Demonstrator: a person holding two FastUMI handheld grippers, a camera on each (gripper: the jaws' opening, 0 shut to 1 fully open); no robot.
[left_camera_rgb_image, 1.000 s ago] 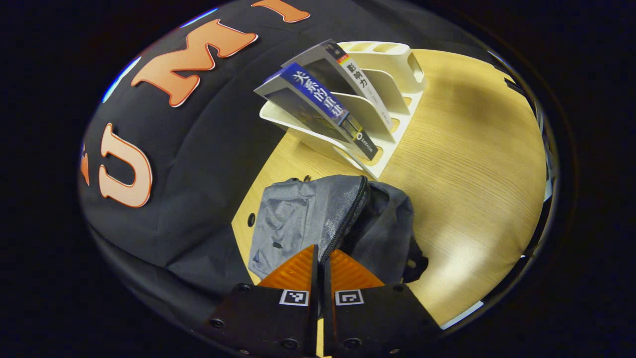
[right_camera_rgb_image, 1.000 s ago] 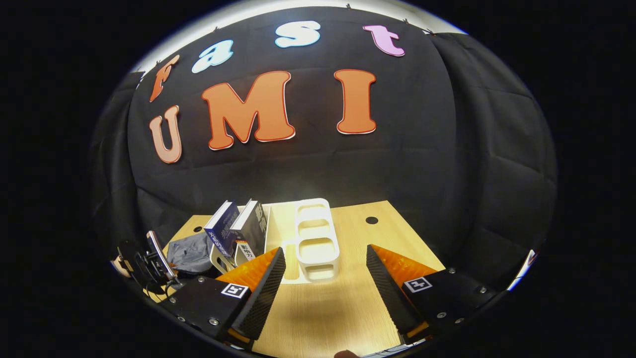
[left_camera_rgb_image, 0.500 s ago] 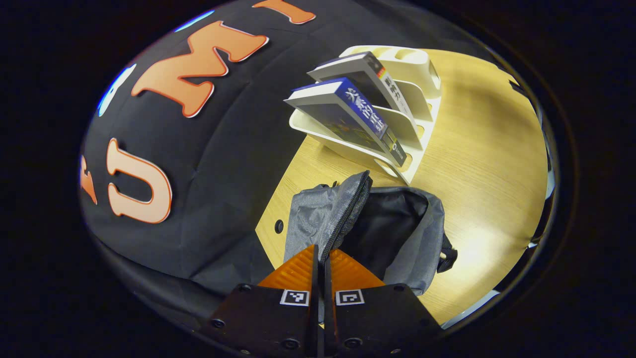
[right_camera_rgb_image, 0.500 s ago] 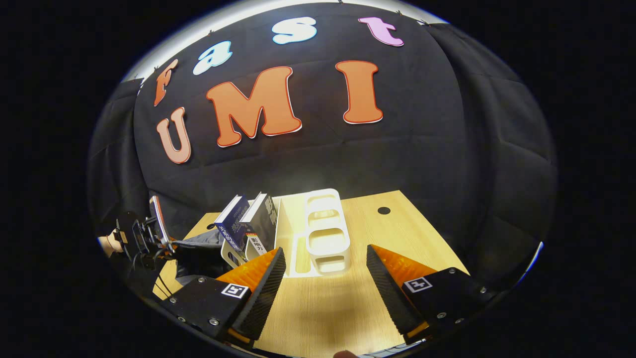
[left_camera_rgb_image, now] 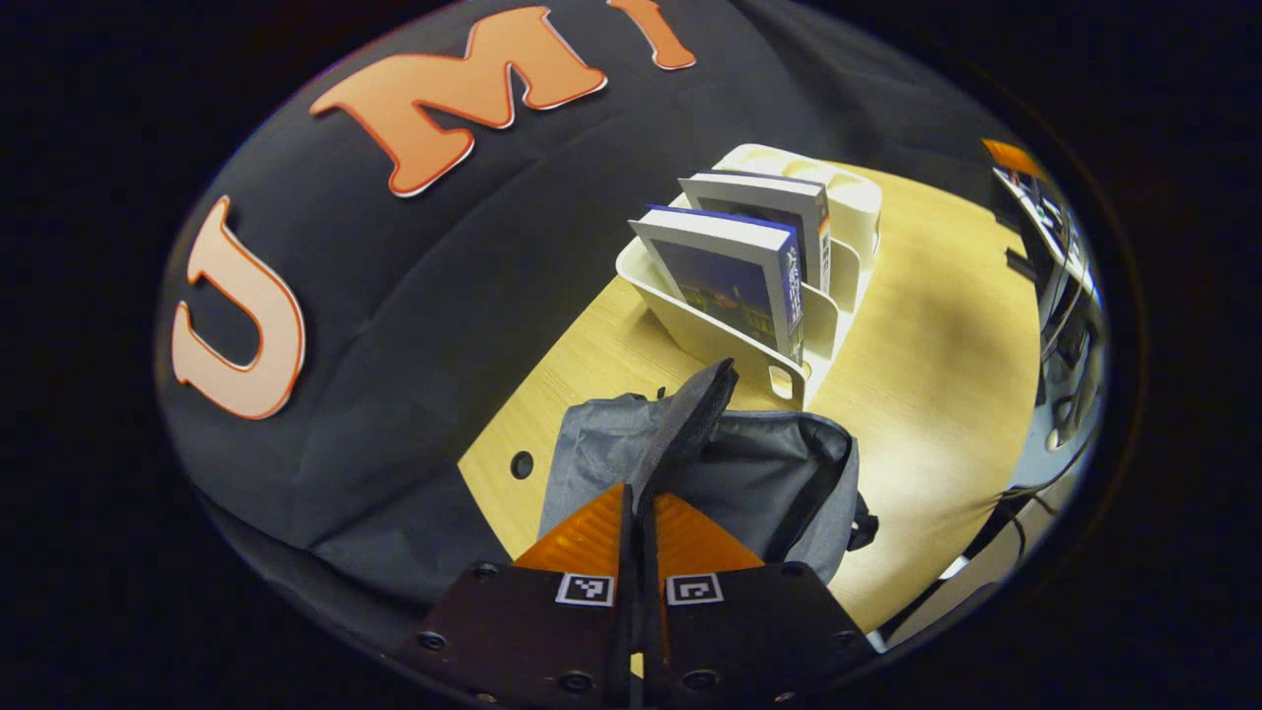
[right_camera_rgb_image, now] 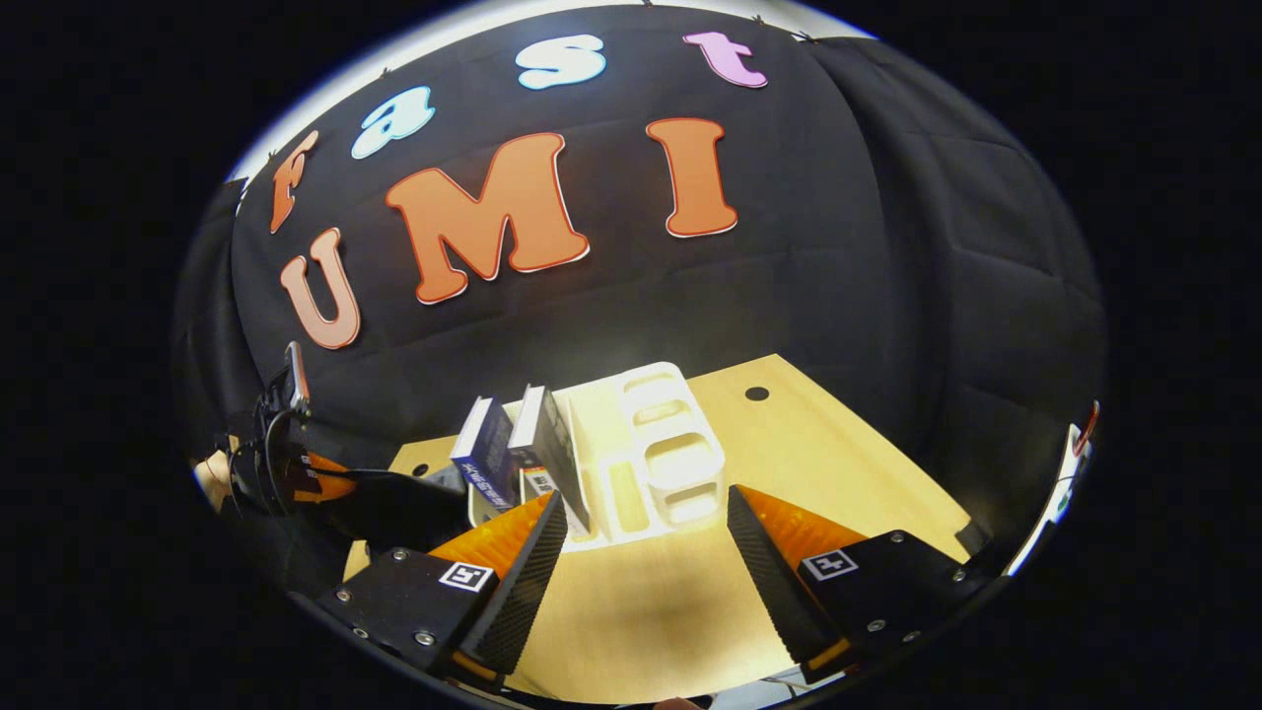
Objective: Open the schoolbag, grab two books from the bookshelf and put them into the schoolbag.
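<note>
In the left gripper view my left gripper (left_camera_rgb_image: 639, 518) is shut on the zipper edge of the grey schoolbag (left_camera_rgb_image: 789, 473), holding its flap (left_camera_rgb_image: 690, 419) up so the mouth gapes. Just beyond stands the white bookshelf (left_camera_rgb_image: 725, 335) with a blue book (left_camera_rgb_image: 725, 281) and a grey book (left_camera_rgb_image: 764, 202) upright in its slots. In the right gripper view my right gripper (right_camera_rgb_image: 646, 547) is open above the table, close in front of the bookshelf (right_camera_rgb_image: 656, 463). The two books (right_camera_rgb_image: 483, 459) stand at its left end. The left gripper (right_camera_rgb_image: 296, 473) holds the dark schoolbag (right_camera_rgb_image: 404, 508) at far left.
The wooden table (right_camera_rgb_image: 808, 444) has small round holes (right_camera_rgb_image: 756, 393) near its back edge. Black cloth hangs right behind the shelf and bag. Cables and equipment (left_camera_rgb_image: 1070, 325) sit past the table's right edge in the left gripper view. A hand (right_camera_rgb_image: 210, 475) holds the left gripper.
My left gripper has pulled the flap up and swung round, so the bag's mouth stands wider and the books now face it. The right gripper has drifted slightly, staying open.
</note>
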